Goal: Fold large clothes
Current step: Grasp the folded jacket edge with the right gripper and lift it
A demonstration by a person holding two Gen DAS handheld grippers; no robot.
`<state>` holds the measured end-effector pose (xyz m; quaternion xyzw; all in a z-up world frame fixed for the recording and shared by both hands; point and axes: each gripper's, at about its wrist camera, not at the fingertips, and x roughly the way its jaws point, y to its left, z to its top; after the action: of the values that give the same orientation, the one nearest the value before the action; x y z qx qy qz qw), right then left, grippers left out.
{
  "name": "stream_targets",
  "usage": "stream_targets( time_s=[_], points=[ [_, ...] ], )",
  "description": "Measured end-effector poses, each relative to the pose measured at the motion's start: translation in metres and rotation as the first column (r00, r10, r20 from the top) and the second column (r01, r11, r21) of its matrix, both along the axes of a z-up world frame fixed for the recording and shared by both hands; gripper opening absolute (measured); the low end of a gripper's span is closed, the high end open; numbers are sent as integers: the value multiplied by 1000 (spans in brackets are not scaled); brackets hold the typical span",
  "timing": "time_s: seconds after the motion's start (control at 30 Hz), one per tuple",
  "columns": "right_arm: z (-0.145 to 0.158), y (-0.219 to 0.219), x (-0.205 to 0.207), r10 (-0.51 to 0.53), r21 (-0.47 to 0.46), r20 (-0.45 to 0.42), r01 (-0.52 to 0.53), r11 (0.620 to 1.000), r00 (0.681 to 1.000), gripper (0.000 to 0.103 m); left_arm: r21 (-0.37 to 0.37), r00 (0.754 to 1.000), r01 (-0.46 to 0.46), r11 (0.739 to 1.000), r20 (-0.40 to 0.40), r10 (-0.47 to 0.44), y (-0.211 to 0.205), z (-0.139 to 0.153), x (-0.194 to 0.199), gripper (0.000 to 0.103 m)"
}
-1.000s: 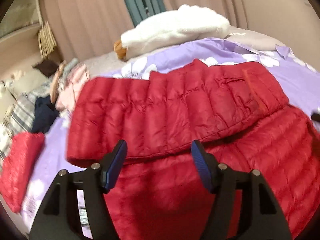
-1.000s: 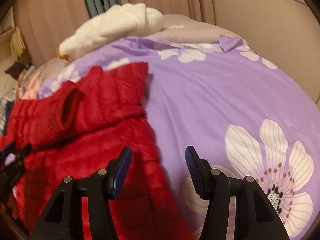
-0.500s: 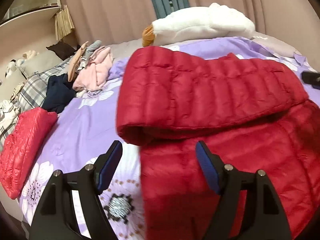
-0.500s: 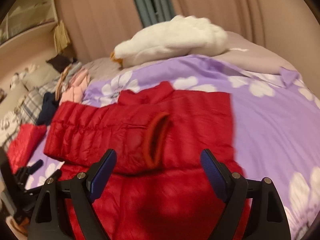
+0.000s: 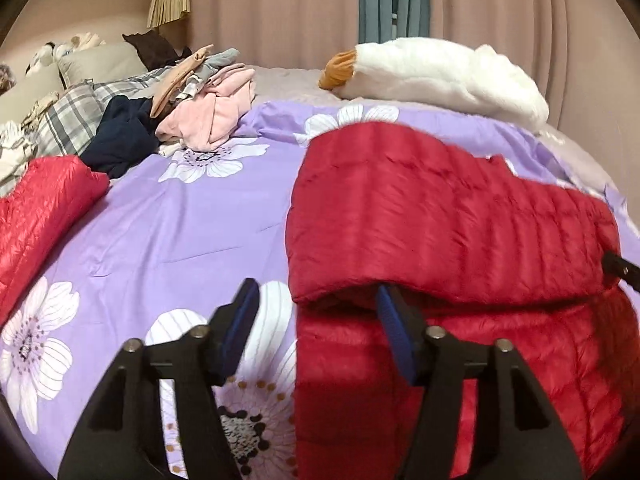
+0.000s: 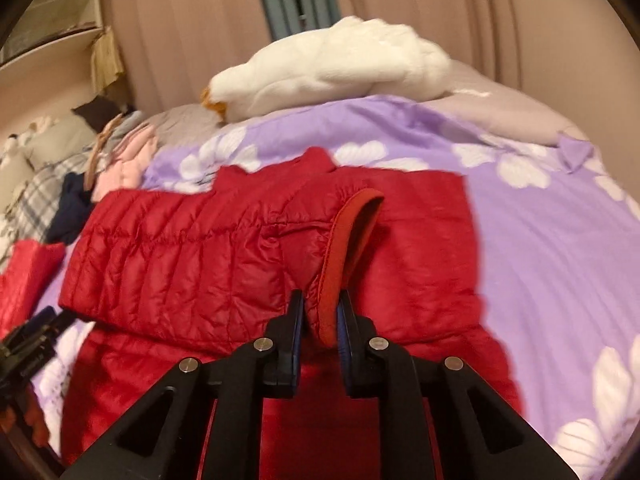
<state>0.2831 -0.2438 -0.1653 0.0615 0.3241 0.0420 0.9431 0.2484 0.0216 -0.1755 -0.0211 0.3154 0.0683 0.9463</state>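
A red quilted down jacket lies on the purple flowered bed cover, with one sleeve folded across its body. My left gripper is open at the jacket's left edge, where the sleeve fold bends; its right fingertip is tucked under the fold. My right gripper is shut on the sleeve cuff of the jacket and holds it just above the body. The left gripper also shows at the right wrist view's left edge.
A white plush goose lies at the far side of the bed. A heap of clothes and plaid pillows sit at the far left. Another red quilted garment lies at the left edge. Curtains hang behind.
My right gripper has closed on the sleeve cuff. My left gripper has shifted left to the jacket's left edge and stays open.
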Motion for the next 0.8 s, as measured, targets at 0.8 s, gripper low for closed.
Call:
stream_targets(
  time_s=[0.8],
  points=[
    [-30,-60,13,-256,-189,-83,237,953,963,16,-195,997,-7,981,-74,-7,10,11,21,29]
  ],
)
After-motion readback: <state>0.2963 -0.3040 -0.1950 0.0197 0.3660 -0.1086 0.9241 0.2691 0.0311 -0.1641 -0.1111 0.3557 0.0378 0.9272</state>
